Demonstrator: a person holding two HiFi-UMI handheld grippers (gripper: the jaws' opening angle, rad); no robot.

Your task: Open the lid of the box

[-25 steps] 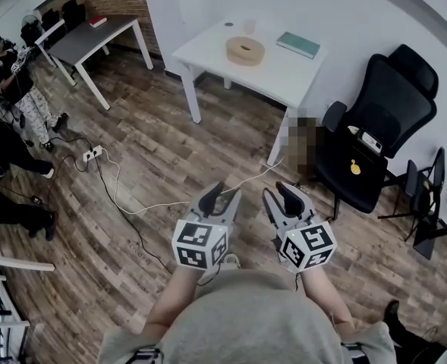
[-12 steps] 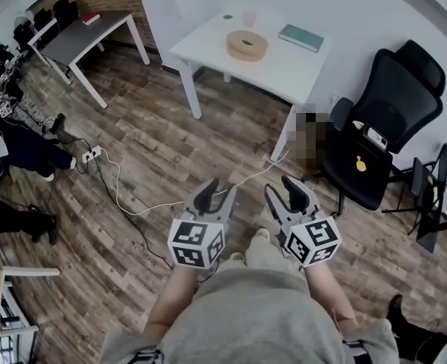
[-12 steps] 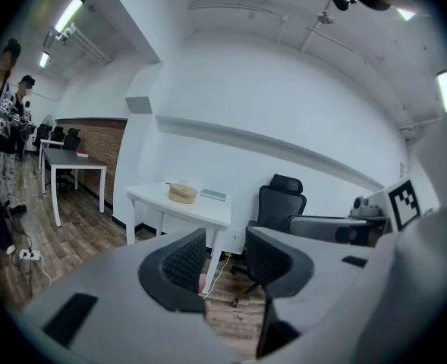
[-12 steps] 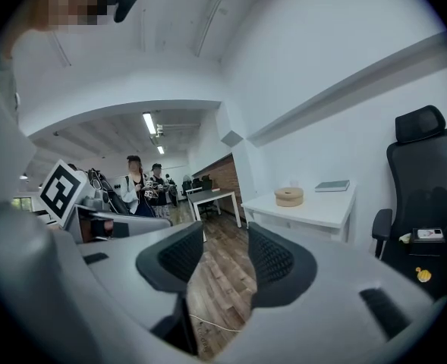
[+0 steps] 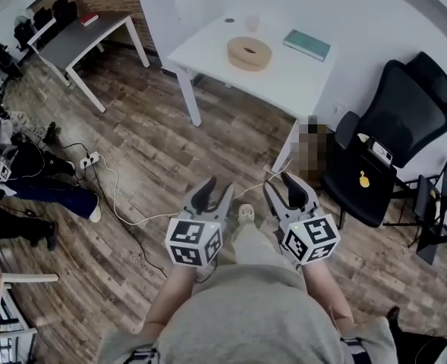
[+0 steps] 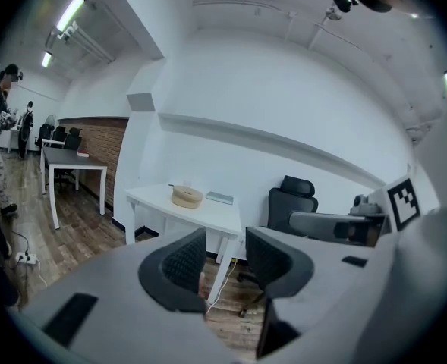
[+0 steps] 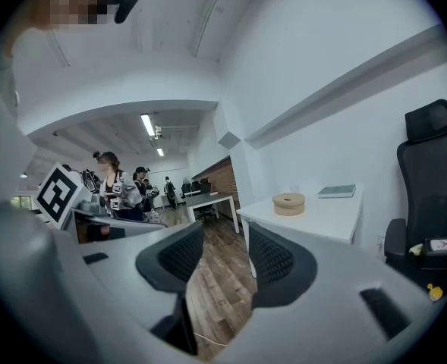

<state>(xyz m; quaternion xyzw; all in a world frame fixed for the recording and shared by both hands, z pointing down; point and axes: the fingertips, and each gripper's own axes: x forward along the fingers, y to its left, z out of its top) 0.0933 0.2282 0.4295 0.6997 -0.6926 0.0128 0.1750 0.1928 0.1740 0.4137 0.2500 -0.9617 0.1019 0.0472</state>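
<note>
The box (image 5: 249,52) is round, flat and light wood. It sits with its lid on upon a white table (image 5: 284,74) across the room, far ahead of both grippers. It also shows small in the left gripper view as the box (image 6: 187,196) and in the right gripper view as the box (image 7: 288,202). My left gripper (image 5: 217,190) and right gripper (image 5: 282,188) are held side by side in front of the body, over the wooden floor. Both stand open with nothing between their jaws, as the left gripper (image 6: 225,260) and right gripper (image 7: 223,260) show in their own views.
A green book (image 5: 306,45) and a small cup (image 5: 251,23) share the white table. A black office chair (image 5: 390,135) stands to its right and a grey table (image 5: 86,36) at the far left. A cable and power strip (image 5: 92,158) lie on the floor, and people stand at the left edge.
The person has stepped forward, so the white table sits slightly nearer. Both grippers keep their place before the body. The right jaws look a little wider. People at the left have shifted.
</note>
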